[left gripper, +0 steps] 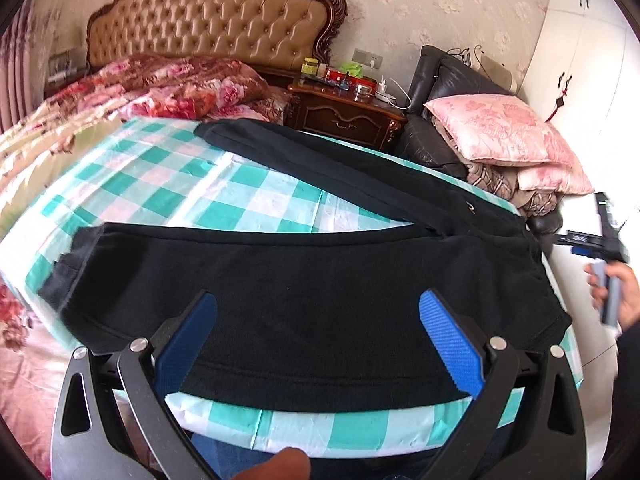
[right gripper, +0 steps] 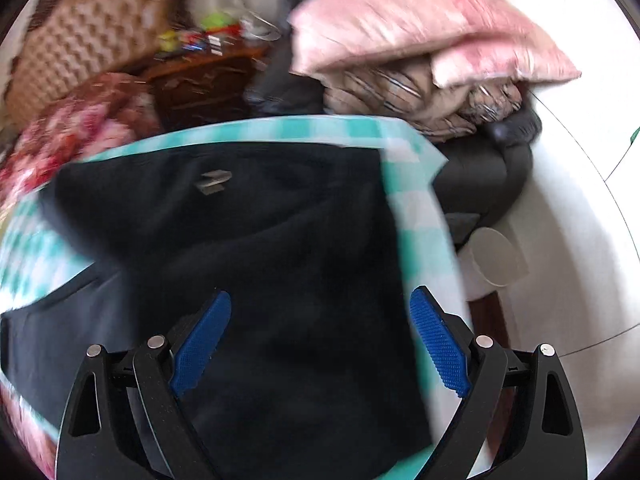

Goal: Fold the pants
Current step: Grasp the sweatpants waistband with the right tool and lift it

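Left wrist view: black pants [left gripper: 320, 280] are spread flat on the green-checked sheet [left gripper: 248, 192] at the bed's near edge, legs splayed apart in a V, the far leg running up toward the nightstand [left gripper: 344, 116]. The waist end lies to the right, near the bed corner. The left gripper [left gripper: 318, 308] is held over the near leg, blue pads [left gripper: 448, 340] set wide, nothing between them. The wide stance is judged to be readiness for pinching the leg's edge. The right hand [left gripper: 612, 292] is seen at the frame's right edge, clear of the bed.

Right wrist view: heavily motion-blurred. The right gripper [right gripper: 320, 340] is poised above the waist area of the pants [right gripper: 260, 260], fingers wide, nothing gripped. A pale logo mark [right gripper: 214, 182] shows on the cloth. Pink pillows [right gripper: 420, 40] are stacked on the dark armchair [right gripper: 500, 160] beyond.

Judgement: folding not yet begun; the legs remain to be brought together first.
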Available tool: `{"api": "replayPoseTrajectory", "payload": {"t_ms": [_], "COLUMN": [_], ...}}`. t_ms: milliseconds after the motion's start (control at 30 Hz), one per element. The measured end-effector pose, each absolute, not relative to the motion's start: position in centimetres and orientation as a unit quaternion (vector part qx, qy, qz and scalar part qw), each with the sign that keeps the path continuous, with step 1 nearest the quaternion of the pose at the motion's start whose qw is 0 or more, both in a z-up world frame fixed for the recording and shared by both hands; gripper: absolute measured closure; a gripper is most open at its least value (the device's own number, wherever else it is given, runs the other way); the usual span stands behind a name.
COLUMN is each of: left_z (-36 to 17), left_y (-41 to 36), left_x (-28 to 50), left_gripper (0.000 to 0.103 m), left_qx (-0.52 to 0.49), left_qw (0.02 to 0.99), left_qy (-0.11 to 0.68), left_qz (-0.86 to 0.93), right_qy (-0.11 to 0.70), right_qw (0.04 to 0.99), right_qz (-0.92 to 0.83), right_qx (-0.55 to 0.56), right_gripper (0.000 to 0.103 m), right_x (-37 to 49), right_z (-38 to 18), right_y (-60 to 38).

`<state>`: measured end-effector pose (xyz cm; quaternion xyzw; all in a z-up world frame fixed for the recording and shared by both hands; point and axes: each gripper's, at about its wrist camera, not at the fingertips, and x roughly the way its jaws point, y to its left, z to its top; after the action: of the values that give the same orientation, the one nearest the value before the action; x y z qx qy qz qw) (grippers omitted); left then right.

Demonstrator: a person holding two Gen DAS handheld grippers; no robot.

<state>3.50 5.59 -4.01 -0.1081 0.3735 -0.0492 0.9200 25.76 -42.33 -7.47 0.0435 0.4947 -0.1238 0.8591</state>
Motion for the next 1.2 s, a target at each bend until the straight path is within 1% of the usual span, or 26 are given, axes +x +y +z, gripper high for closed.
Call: {"api": "replayPoseTrajectory", "payload": {"t_ms": [100, 200, 433, 533, 600, 733, 767, 833, 967, 1033, 1100, 1200], "left_z": [-5.0, -5.8, -6.9, -7.6, -8.1, -8.6, -8.6, -8.7, -8.5, -8.5, -8.5, -8.2], "left_y": [6.5, 7.5, 9.6, 10.2, 10.4, 10.7, 10.7, 10.7, 10.9, 11.6, 12.3, 13.5], "left_x": [5.1, 6.8, 9.7, 10.5, 10.9, 12.0, 12.1, 12.5, 12.3, 11.8, 11.4, 10.3], "left_gripper": [0.002, 0.002, 0.002, 0.002, 0.002, 0.002, 0.002, 0.002, 0.002, 0.002, 0.002, 0.002], "left_qx": [-0.124, -0.134, -0.135, -0.134, -0.134, -0.137, -0.137, -0.14, -0.145, -0.154, -0.161, -0.169], "left_qw": [0.913, 0.909, 0.901, 0.895, 0.892, 0.888, 0.888, 0.887, 0.889, 0.888, 0.889, 0.891], "left_qy": [0.384, 0.393, 0.411, 0.425, 0.431, 0.437, 0.438, 0.44, 0.434, 0.431, 0.428, 0.419], "left_qz": [-0.054, -0.041, 0.0, 0.017, 0.023, 0.032, 0.032, 0.031, 0.028, 0.032, 0.038, 0.045], "right_qy": [0.512, 0.528, 0.564, 0.571, 0.57, 0.563, 0.559, 0.542, 0.494, 0.435, 0.367, 0.266], "right_qw": [0.847, 0.839, 0.82, 0.816, 0.818, 0.825, 0.827, 0.837, 0.864, 0.896, 0.929, 0.963], "right_qz": [-0.129, -0.104, -0.091, -0.08, -0.067, -0.039, -0.048, -0.061, -0.093, -0.09, -0.051, 0.008], "right_qx": [0.058, 0.074, 0.025, 0.025, 0.033, 0.041, 0.037, 0.035, 0.043, 0.01, 0.002, -0.041], "right_gripper": [0.015, 0.015, 0.015, 0.016, 0.026, 0.062, 0.066, 0.071, 0.073, 0.073, 0.073, 0.073], "right_x": [30.3, 34.0, 40.4, 41.9, 42.6, 43.3, 43.4, 43.3, 41.5, 38.5, 34.0, 24.7], "right_z": [-9.0, -10.3, -13.8, -14.9, -15.3, -15.0, -14.7, -13.7, -10.7, -7.6, -4.2, 0.1], "right_y": [-45.9, -47.3, -47.7, -48.4, -48.5, -48.0, -47.9, -47.5, -46.3, -43.6, -40.5, -35.1]}}
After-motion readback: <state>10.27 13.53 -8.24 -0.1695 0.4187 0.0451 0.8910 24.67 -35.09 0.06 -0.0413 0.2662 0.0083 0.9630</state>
